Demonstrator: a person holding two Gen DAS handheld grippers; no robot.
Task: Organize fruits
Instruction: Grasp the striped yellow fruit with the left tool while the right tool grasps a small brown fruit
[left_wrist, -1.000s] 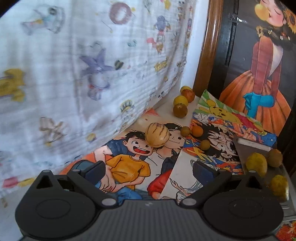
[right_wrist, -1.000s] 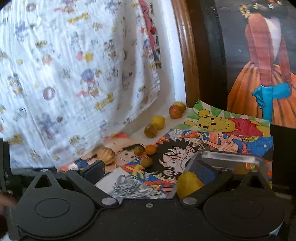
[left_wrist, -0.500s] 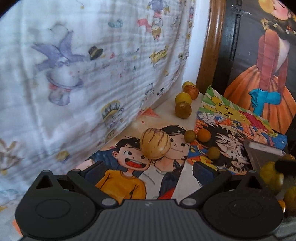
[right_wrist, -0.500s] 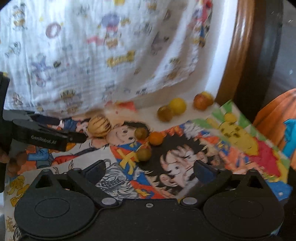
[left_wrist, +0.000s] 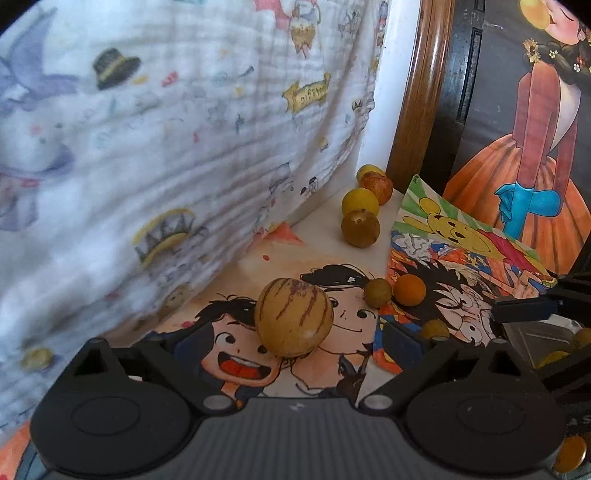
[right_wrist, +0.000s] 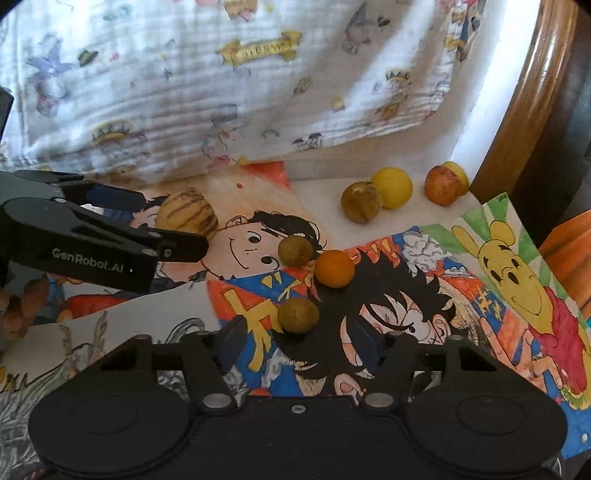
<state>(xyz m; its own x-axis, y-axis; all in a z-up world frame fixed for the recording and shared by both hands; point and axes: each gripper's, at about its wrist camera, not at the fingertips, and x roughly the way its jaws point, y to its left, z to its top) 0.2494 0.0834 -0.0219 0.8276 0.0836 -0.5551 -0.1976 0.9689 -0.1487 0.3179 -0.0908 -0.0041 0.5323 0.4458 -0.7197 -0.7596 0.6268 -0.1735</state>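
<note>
A: Looking down the left tool (left_wrist: 284, 349) first. Sitting released, fingers spread wide, and hovering right at the big striped tan fruit (left_wrist: 293, 316), which is resting on the tabletop drawing of the laughing boy (left_wrist: 236, 354). Not pinching it, just framing it from either side.

B: Seeing the same from the right side. Left tool (right_wrist: 181, 225) poking in from the left edge with that striped fruit (right_wrist: 186, 214) lying between its tips. Right tool (right_wrist: 295, 341) also hanging released, nothing held, with a small brownish fruit (right_wrist: 298, 315) sitting just ahead of the gap between its fingers.

A: Going a bit farther out: a small orange fruit (right_wrist: 334, 268) and another small olive-brown one (right_wrist: 295, 250) lying nearly touching, up where the two drawings meet.

B: Yep, also showing in the left view, orange fruit (left_wrist: 409, 290) beside the olive-brown one (left_wrist: 377, 292).

A: Then farther back, on the bare white strip of tabletop (right_wrist: 325, 188): a brown round fruit (right_wrist: 361, 202) touching a yellow one (right_wrist: 392, 187), and a reddish one (right_wrist: 443, 184) tucked near the wooden frame (right_wrist: 524, 99) with another yellow bit peeking behind it.

B: Printed cloth (right_wrist: 184, 81) hanging behind everything. Winnie-the-Pooh drawing (right_wrist: 509, 266) lying off to the right.
</note>
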